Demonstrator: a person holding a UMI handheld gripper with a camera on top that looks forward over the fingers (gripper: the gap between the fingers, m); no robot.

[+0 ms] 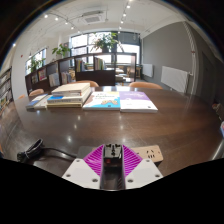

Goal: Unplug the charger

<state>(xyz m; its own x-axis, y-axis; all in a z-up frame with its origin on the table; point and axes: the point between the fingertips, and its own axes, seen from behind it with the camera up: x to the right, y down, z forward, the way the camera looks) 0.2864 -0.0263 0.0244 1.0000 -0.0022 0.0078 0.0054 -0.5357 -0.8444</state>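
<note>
The gripper [112, 165] pointed forward and slightly down, low over the near side of the scene. Its two fingers stood close to each other, their magenta pads [95, 160] facing inward and slanting toward the tips. A dark block sat between the pads, and both pads lay against its sides, left and right, with no gap showing at either side. The white outer shells of the fingers spread out toward the near end. No hand or sleeve of the person showed.
</note>
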